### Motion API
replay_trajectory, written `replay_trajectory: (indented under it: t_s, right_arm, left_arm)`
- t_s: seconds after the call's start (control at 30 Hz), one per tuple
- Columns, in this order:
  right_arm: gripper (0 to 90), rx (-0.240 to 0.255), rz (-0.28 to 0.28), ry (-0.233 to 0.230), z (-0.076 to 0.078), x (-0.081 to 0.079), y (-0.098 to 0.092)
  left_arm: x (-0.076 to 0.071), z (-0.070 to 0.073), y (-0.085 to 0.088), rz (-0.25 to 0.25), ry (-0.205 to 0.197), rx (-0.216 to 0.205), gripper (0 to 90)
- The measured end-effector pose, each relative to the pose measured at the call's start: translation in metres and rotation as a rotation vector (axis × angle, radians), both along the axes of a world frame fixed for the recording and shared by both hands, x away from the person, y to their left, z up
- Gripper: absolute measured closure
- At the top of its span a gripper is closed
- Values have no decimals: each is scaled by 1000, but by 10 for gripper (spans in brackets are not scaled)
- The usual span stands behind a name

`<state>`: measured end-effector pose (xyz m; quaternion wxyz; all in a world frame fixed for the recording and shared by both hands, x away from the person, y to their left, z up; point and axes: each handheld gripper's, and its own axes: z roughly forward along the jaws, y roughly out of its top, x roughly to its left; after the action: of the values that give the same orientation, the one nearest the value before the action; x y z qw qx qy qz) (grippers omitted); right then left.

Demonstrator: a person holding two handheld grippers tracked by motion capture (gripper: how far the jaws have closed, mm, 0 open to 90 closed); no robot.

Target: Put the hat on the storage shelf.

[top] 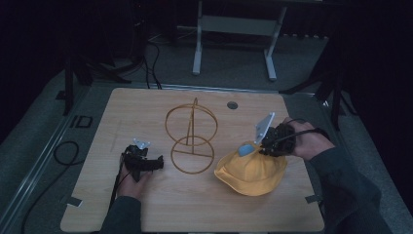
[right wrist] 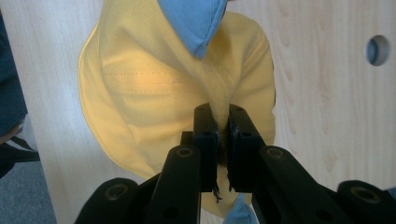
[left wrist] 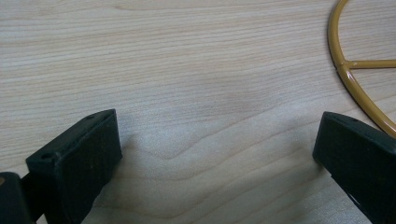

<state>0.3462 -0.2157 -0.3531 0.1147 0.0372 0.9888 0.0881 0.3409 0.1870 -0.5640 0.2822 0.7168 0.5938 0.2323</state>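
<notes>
A: Where's the right hand?

B: At the table's right edge, forearm coming in from the lower right corner in a dark sleeve. It wraps around the right gripper from the far side, and the gripper points left and down toward the hat, with its grey plate tilted up on top.

A: And the jaws there?

B: Clenched on a pinch of yellow cloth. In the right gripper view the two black jaws stand almost together, with a fold of the hat squeezed between them and a few threads hanging below. The cloth is drawn up into a ridge toward the jaws.

A: Where does the hat sit?

B: On the right front part of the table, just right of the wire stand. Its near brim lies on the wood; the far side is pulled up at the grip. A blue patch shows beside the gripper.

A: The left hand?

B: Low on the left front of the table, forearm rising from the bottom edge. The left gripper lies close to the wood and points right toward the stand's base ring.

A: Its jaws?

B: Released, set wide apart with bare wood between them in the left gripper view. A curve of the ring shows just past the right jaw
</notes>
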Motion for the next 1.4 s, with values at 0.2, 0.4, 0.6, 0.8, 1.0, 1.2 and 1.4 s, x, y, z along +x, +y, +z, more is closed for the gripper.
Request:
replay_trajectory:
  t_s: [0.2,0.4,0.6,0.8,1.0,1.2,1.4]
  right_arm:
    - [841,25,-12,-20,13,2,-5]
    - [841,47,-26,-35,25,4,-9]
    - [841,58,-30,-49,34,6,-12]
    - [841,73,-46,-65,43,8,-15]
    - [842,93,-65,-77,53,12,-16]
    - [843,118,-74,-85,63,16,-17]
    - [842,162,-83,-94,72,21,-18]
  left_arm:
    - [0,0,0,0,0,0,9]
    - [0,0,0,0,0,0,9]
    - [0,0,0,0,1,0,9]
    - [0,0,0,1,1,-1,9]
    - [0,0,0,3,-1,-3,9]
    - [0,0,0,2,-2,-2,9]
    - [0,0,0,2,-2,-2,9]
